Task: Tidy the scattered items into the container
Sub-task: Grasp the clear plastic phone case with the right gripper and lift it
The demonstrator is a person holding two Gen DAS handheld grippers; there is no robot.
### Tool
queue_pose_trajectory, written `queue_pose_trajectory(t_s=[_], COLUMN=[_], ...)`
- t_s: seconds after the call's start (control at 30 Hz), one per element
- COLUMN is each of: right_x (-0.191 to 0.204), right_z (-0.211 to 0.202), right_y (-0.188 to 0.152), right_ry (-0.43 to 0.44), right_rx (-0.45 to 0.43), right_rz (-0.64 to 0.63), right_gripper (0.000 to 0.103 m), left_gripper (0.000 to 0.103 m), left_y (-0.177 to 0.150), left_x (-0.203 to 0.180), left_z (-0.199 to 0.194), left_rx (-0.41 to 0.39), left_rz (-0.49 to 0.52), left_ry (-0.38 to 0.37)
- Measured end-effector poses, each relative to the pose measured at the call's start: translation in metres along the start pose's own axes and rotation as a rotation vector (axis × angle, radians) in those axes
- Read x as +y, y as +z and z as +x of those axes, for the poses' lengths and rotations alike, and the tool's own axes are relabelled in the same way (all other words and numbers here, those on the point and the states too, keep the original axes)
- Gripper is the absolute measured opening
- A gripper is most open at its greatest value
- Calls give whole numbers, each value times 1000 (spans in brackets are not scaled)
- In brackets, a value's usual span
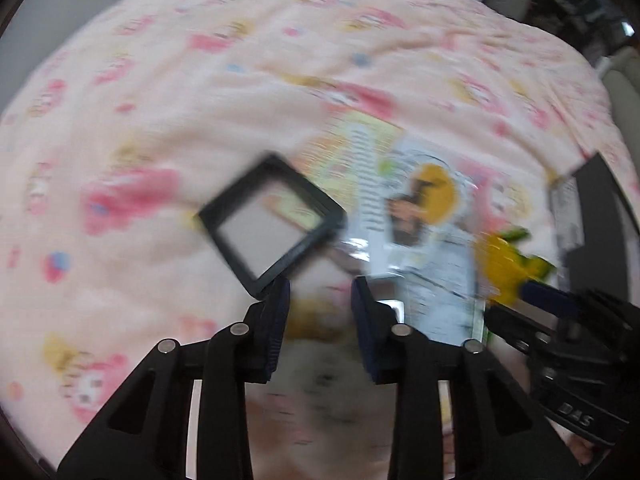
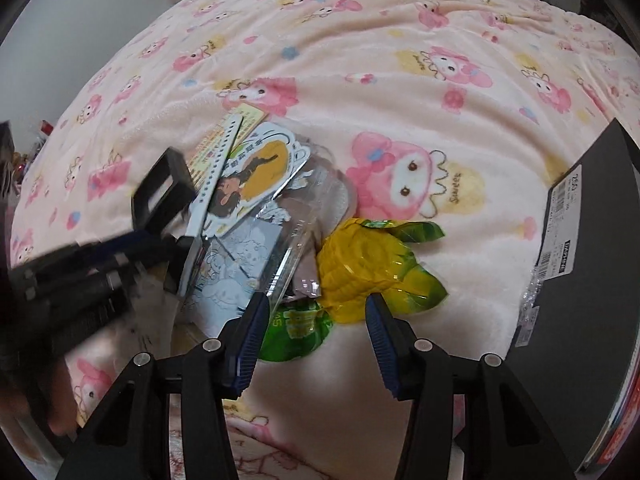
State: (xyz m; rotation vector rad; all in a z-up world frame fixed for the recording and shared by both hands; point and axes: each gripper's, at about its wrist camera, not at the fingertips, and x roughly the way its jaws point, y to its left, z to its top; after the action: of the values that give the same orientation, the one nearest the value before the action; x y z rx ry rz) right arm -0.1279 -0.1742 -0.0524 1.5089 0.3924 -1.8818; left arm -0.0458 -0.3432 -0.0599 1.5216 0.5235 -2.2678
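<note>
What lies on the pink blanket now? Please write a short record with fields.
surface: pink cartoon blanket
pile: character card, clear plastic, green packet, yellow corn-shaped packet
black square frame: tilted, at left gripper tip
black box: right edge
left grip: unclear
right gripper: tips at the yellow packet, grip unclear

Pink cartoon-print blanket (image 2: 360, 80) over bed, pale wall (image 2: 80, 20) behind
</note>
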Motion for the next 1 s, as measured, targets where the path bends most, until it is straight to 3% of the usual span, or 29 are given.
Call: queue_pose_trajectory(t_s=[0.07,0.13,0.2,0.37,0.53,0.6,0.67,0.73,0.8,0.87,0.93,1.0], right_x=[0,-2,-2,1,2,3,2,1,8,12,11,4], right_z=[2,8,14,20,13,13,14,23,26,21,11,-2], right_y=[0,0,1,-2,-5,-5,-4,2,4,5,2,-3], right_ry=[22,60,97,121,72,75,102,137,120,106,96,100], right_rx=[4,24,48,64,30,30,50,88,109,88,46,23], right_rz=[9,24,26,25,22,24,26,20,-14,-34,-42,-22], right_gripper=[47,48,52,53,53,53,54,64,65,58,36,31], left_gripper=[31,31,31,28,20,20,34,56,65,64,54,54], left_y=[-2,-6,-8,-1,5,7,8,10,13,13,7,-1], left_x=[3,-1,-10,-16,-19,-20,-22,-20,-14,-7,-7,-15], left_z=[-11,-17,-14,16,24,25,29,36,44,50,52,42], left_rx=[-40,-32,-6,95,102,89,75,88,123,168,209,181], left_rz=[-8,5,32,19,47,66,73,66,18,-41,-85,-53], left_ry=[-92,-262,-360,-398,-294,-184,-119,-153,-206,-307,-424,-421])
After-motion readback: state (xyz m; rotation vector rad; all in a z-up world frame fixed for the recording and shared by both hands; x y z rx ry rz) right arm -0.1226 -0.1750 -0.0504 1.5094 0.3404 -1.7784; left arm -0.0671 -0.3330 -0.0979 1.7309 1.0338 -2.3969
